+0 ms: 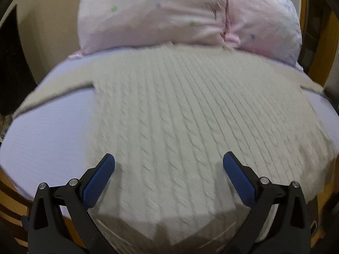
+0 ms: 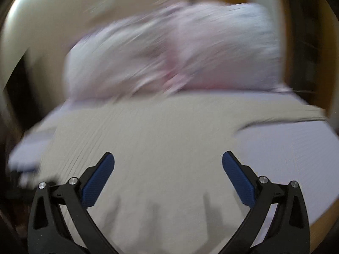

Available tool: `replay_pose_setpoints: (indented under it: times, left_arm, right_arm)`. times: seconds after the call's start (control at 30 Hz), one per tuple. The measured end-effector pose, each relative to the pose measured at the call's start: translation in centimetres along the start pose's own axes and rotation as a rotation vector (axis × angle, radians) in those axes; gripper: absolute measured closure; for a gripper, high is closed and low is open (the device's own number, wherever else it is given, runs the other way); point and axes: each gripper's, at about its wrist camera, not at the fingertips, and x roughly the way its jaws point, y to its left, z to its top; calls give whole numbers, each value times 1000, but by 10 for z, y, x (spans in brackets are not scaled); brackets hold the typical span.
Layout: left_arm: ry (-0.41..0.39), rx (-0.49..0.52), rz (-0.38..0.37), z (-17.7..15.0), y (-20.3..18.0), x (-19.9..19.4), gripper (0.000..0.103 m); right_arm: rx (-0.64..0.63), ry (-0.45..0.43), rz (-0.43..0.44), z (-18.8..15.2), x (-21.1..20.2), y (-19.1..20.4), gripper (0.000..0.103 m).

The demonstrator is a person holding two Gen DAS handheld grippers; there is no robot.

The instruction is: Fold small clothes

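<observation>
Directly ahead of both hand-held grippers, the cream cable-knit sweater lies flat on the bed, long axis running away toward the pillows. Left hand-held gripper and right hand-held gripper gape wide, empty, near its hem.

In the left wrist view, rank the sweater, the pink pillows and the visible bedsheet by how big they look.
Largest to smallest:
1. sweater, filling most of the view
2. pink pillows
3. bedsheet, bare part only

The sweater lies nearer the camera, so true sizes stay unsure.
</observation>
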Motion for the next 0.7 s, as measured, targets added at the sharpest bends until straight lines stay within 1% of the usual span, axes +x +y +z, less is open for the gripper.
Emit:
replay_pose_setpoints:
  times: [0.03, 0.07, 0.1, 0.13, 0.17, 0.2, 0.23, 0.27, 0.33, 0.4, 0.43, 0.47, 0.5, 0.57, 0.6, 0.63, 0.67, 0.7]
  left_arm:
    - [-43, -2, 16, 6, 6, -3, 1]
    - [-68, -2, 28, 10, 9, -4, 1]
    - [-110, 2, 55, 18, 15, -5, 1]
    - [-131, 5, 74, 24, 19, -5, 1]
    - [-150, 7, 91, 30, 22, -5, 1]
    - [-165, 1, 105, 37, 29, -4, 1]
    - [-165, -8, 108, 43, 34, -2, 1]
    - [-163, -21, 106, 49, 39, 0, 1]
    - [-156, -72, 84, 62, 57, 5, 1]
    - [-161, -139, 38, 68, 77, 10, 1]
    - [-171, -172, 16, 66, 86, 9, 1]
    - [-185, -204, -1, 67, 94, 10, 1]
    - [-216, -243, -16, 67, 107, 10, 1]
    - [-269, -284, -18, 64, 121, 7, 1]
    - [-302, -306, -10, 64, 131, 6, 1]
    - [-318, -323, 4, 65, 139, 7, 1]
    - [-322, -335, 16, 64, 144, 6, 1]
    - [-318, -355, 33, 63, 155, 7, 1]
  right_arm:
    - [72, 7, -47, 18, 7, -27, 2]
    - [170, 27, -106, 38, 21, -66, 2]
    - [228, 39, -144, 49, 31, -91, 2]
    - [312, 52, -203, 61, 46, -125, 6]
    - [364, 62, -242, 67, 55, -146, 12]
    - [446, 79, -294, 74, 71, -180, 25]
    - [505, 92, -327, 78, 82, -202, 31]
    - [594, 112, -360, 80, 97, -230, 41]
    - [703, 144, -381, 79, 115, -263, 50]
    - [798, 174, -401, 76, 133, -289, 55]
    - [829, 176, -401, 74, 139, -297, 56]
    - [840, 149, -402, 76, 141, -301, 57]
    - [847, 142, -407, 79, 146, -305, 57]
    - [858, 108, -385, 83, 159, -310, 58]
    - [854, 97, -387, 84, 159, -315, 62]
    - [850, 99, -386, 85, 163, -318, 80]
    - [853, 108, -388, 83, 167, -320, 91]
    - [854, 101, -375, 83, 168, -319, 95]
